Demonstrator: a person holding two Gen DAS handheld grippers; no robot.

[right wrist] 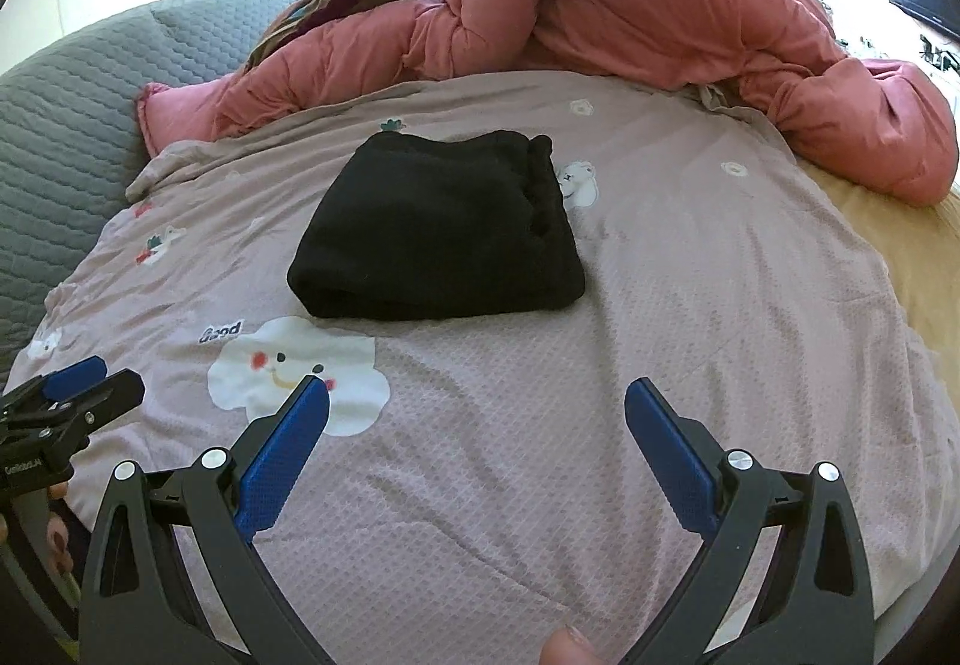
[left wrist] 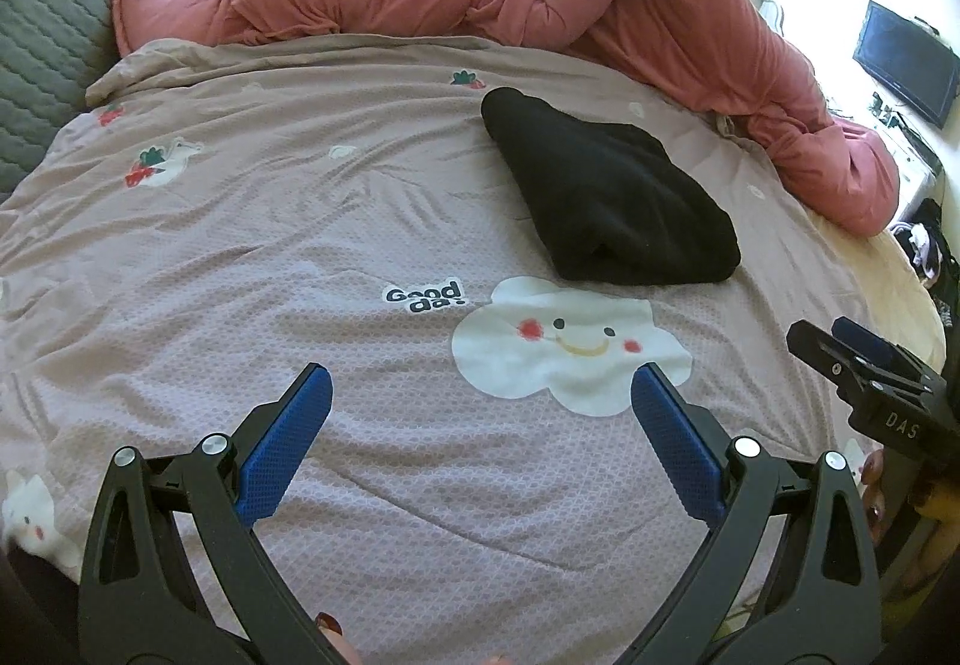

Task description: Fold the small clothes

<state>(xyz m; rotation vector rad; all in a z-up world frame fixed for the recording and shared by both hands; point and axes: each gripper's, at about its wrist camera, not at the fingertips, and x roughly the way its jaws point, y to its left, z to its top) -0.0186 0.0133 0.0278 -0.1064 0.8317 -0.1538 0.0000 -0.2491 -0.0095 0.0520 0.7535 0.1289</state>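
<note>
— Lying folded mid-bed, that black garment (right wrist: 441,233), just past the cloud print (right wrist: 300,371)?
— Yes. Left hand-held gripper (left wrist: 480,395) and right hand-held gripper (right wrist: 477,407) both gape empty over bare pink bedspread (right wrist: 690,305).

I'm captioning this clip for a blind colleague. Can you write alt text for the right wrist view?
A folded black garment lies on a mauve bedspread printed with a smiling cloud, beyond the open right gripper, which holds nothing. A rumpled pink duvet is heaped along the far side, and the left gripper shows at the left edge.
</note>
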